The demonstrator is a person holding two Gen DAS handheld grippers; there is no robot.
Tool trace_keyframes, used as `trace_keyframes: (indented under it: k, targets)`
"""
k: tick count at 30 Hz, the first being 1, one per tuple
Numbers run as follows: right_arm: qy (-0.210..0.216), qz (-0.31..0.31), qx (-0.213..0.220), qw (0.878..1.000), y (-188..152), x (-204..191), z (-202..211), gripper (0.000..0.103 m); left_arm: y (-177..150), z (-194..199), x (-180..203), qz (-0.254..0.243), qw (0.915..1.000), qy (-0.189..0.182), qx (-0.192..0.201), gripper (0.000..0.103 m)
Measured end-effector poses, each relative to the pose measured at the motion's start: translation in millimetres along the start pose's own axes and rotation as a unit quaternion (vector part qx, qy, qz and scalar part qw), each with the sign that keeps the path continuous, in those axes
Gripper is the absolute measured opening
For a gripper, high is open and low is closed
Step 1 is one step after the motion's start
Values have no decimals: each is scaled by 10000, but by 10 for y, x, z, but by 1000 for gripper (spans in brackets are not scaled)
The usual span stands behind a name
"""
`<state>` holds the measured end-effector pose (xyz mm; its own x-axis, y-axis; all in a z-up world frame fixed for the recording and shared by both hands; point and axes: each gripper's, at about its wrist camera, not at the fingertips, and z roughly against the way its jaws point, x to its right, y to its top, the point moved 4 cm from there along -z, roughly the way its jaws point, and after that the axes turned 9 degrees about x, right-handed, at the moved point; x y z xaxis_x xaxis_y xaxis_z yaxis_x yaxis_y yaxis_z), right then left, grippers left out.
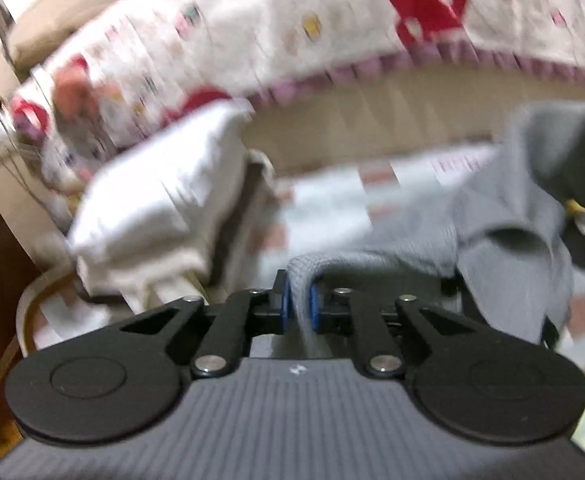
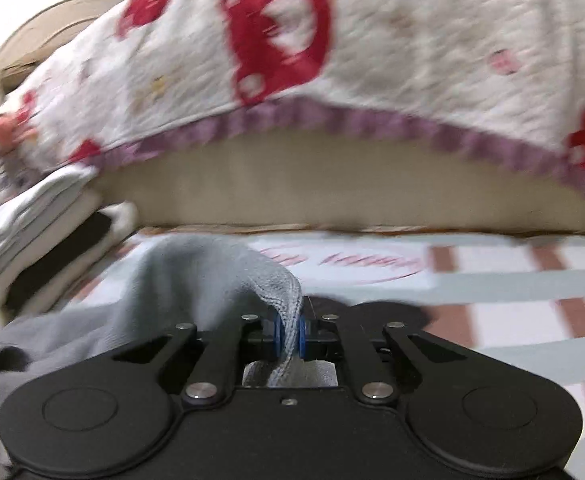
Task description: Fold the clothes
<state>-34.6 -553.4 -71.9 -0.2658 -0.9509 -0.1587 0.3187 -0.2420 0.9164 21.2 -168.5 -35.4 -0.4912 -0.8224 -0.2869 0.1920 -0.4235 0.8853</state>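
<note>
A grey knit garment [image 1: 492, 208] hangs between my two grippers above a striped sheet. My left gripper [image 1: 299, 305] is shut on one edge of it, the cloth pinched between the blue pads. From there the grey fabric runs up and to the right, where it drapes over the other gripper's dark body. In the right wrist view the same grey garment [image 2: 180, 292] trails off to the left, and my right gripper [image 2: 290, 336] is shut on another edge of it. Both views are blurred.
A striped white, green and brown sheet [image 2: 492, 280] covers the surface below. Behind it lies a cream quilt with red cars [image 2: 292, 40] and a purple border. A stack of folded white cloth [image 1: 160, 208] sits at the left. A round wooden rim [image 1: 28, 312] shows low left.
</note>
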Motion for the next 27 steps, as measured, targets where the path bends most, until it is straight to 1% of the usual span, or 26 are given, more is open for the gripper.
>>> trace_keyframes:
  k: [3, 4, 5, 8, 10, 12, 13, 15, 16, 17, 18, 19, 20, 21, 22, 23, 24, 26, 27]
  targets:
    - [-139, -92, 118, 9998, 140, 135, 82, 9, 291, -16, -116, -32, 9991, 168, 394, 4]
    - [-159, -73, 162, 9997, 198, 165, 120, 9, 359, -26, -159, 43, 9989, 174, 436, 3]
    - [-168, -48, 209, 9996, 259, 183, 155, 9, 414, -24, -189, 79, 9985, 208, 497, 0]
    - [-182, 66, 357, 9992, 482, 241, 307, 8, 595, 11, -280, -243, 9936, 493, 990, 0]
    - [-339, 176, 427, 9984, 670, 364, 367, 8, 689, 7, -364, 158, 9951, -37, 978, 0]
    - [-667, 299, 487, 9961, 860, 523, 385, 8, 776, 9, -441, 546, 9925, -535, 955, 0]
    - [-844, 336, 509, 9946, 939, 603, 392, 7, 751, 17, -431, 638, 9920, -598, 906, 1]
    - [-1320, 336, 461, 9896, 1004, 808, 335, 8, 640, 8, -327, 510, 9916, -893, 781, 5]
    - [-1582, 366, 304, 9863, 983, 914, 258, 9, 533, -6, -272, 525, 9909, -1035, 684, 9]
    - [-1792, 436, -95, 9828, 875, 1000, 122, 18, 421, -22, -218, 557, 9897, -1189, 574, 22]
    - [-1921, 501, -603, 9782, 724, 1067, -21, 22, 284, -50, -162, 677, 9870, -1407, 385, 33]
    - [-2045, 564, -1110, 9709, 574, 1133, -161, 22, 150, -76, -110, 780, 9838, -1600, 198, 37]
    - [-2051, 587, -1420, 9666, 446, 1156, -237, 26, 30, -95, -72, 779, 9831, -1654, 27, 38]
    - [-1907, 557, -1472, 9689, 343, 1122, -232, 25, -89, -113, -34, 779, 9821, -1708, -144, 38]
    - [-1740, 494, -1485, 9722, 252, 1075, -211, 27, -209, -132, 3, 778, 9808, -1761, -315, 38]
    - [-1544, 386, -1444, 9766, 178, 1008, -168, 32, -328, -149, 41, 777, 9791, -1814, -486, 38]
    - [-1389, 266, -1373, 9804, 117, 947, -122, 34, -439, -161, 77, 767, 9774, -1863, -643, 40]
    - [-1125, -43, -1158, 9869, 32, 835, -25, 37, -559, -125, 135, 660, 9758, -1932, -785, 41]
    - [-838, -273, -1079, 9902, -3, 783, -5, 38, -582, -96, 160, 621, 9753, -1959, -810, 42]
